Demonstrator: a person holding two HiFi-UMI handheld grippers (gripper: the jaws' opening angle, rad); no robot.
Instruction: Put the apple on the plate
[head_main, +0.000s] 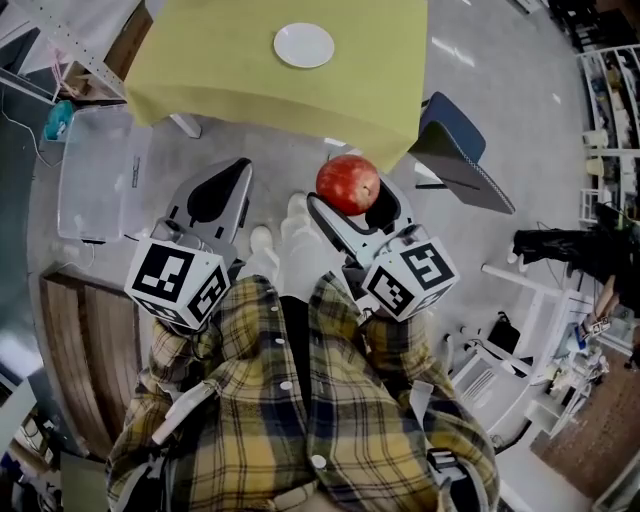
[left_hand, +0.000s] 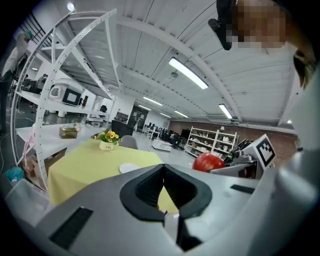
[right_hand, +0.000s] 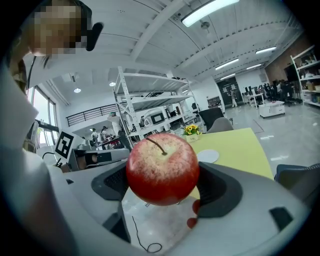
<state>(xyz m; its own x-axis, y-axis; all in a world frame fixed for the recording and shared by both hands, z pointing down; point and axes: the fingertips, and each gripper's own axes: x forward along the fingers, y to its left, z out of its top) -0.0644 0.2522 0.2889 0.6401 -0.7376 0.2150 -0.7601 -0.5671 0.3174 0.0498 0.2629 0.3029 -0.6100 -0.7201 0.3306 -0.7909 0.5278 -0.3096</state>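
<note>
A red apple (head_main: 347, 184) with a pale top sits between the jaws of my right gripper (head_main: 352, 196), which is shut on it; it fills the middle of the right gripper view (right_hand: 162, 169). It is held in the air over the floor, short of the table. The white plate (head_main: 304, 45) lies on the yellow-clothed table (head_main: 230, 70) ahead, small and far in both gripper views (right_hand: 207, 156) (left_hand: 129, 168). My left gripper (head_main: 240, 170) is beside the right one, shut with nothing in it (left_hand: 164, 167). The apple (left_hand: 208, 162) shows at its right.
A blue-grey chair (head_main: 455, 150) stands at the table's right corner. A clear plastic box (head_main: 95, 180) lies on the floor to the left. A pot of yellow flowers (left_hand: 106, 142) stands on the table's far side. Shelves and white frames are at the right.
</note>
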